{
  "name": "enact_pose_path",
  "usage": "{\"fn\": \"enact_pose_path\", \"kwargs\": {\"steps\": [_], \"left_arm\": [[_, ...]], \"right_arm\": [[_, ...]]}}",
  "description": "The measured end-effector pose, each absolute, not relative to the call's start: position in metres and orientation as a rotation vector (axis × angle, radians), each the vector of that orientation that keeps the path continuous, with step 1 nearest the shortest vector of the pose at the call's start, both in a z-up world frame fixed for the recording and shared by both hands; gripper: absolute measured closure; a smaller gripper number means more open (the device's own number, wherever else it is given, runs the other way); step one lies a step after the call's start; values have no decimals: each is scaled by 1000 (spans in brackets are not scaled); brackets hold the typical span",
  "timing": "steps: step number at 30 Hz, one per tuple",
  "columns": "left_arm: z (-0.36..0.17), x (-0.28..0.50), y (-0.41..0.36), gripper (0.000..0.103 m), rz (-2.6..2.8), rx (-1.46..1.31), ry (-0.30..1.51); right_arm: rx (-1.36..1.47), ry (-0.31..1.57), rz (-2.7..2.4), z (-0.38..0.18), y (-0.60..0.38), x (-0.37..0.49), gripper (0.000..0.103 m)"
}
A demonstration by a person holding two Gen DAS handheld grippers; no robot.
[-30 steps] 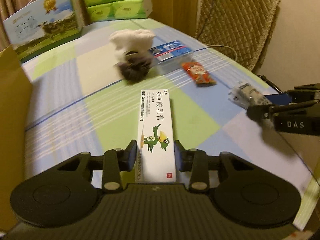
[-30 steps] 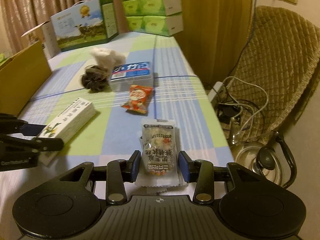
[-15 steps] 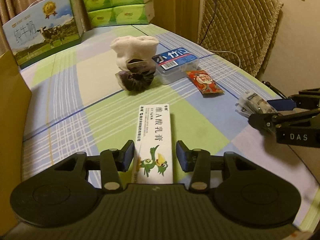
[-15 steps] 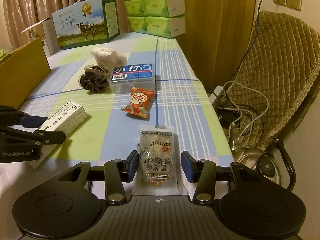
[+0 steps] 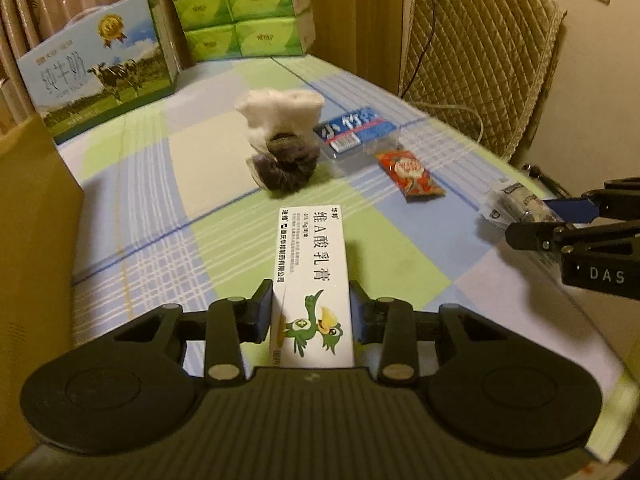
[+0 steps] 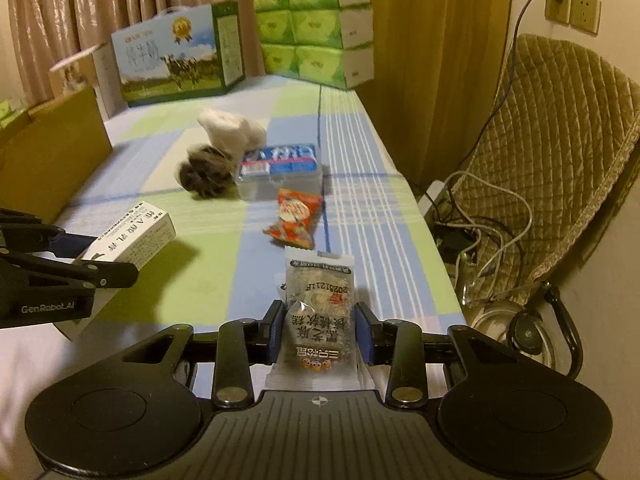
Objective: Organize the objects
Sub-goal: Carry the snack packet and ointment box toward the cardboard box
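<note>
The left gripper [image 5: 311,316] has just been closing its jaws, and now the pads press the two long sides of the white ointment box [image 5: 310,280] near its close end. The box is thin cardboard, light and stiff, but I think it can dent if squeezed hard. Because it is held at one end, its far end may sag or swing.

The right gripper [image 6: 319,334] has also just been closing, and it now pinches the clear snack packet [image 6: 320,312] across its middle. This film is soft and slippery, so I judge the packet may slide, and the food inside may crumble.

Ahead of both grippers lie a red snack sachet [image 6: 294,218], then a clear plastic box [image 6: 280,170] and a dark scrunchie [image 6: 206,174]. A brown cardboard box [image 5: 34,240] stands just left of the left gripper.
</note>
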State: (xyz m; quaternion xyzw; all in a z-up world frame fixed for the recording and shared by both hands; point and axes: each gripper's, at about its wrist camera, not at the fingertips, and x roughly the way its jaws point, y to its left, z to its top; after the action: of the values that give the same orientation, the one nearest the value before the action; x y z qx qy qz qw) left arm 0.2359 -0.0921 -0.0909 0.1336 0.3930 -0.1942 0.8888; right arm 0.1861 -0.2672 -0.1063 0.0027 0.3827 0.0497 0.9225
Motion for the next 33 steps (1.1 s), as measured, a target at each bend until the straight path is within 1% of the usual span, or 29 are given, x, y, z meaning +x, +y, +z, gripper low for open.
{"fn": "enact_pose_path", "kwargs": {"steps": [8, 16, 24, 33], "left_arm": [[-31, 207, -64, 70, -374, 217, 773], [16, 173, -21, 70, -330, 178, 736], [51, 141, 31, 70, -262, 180, 704], [75, 119, 87, 70, -187, 163, 684]], "right_arm": [[29, 712, 155, -50, -241, 158, 69], [19, 657, 220, -2, -199, 136, 69], [16, 641, 309, 23, -148, 120, 69], [-3, 620, 395, 41, -96, 111, 69]]}}
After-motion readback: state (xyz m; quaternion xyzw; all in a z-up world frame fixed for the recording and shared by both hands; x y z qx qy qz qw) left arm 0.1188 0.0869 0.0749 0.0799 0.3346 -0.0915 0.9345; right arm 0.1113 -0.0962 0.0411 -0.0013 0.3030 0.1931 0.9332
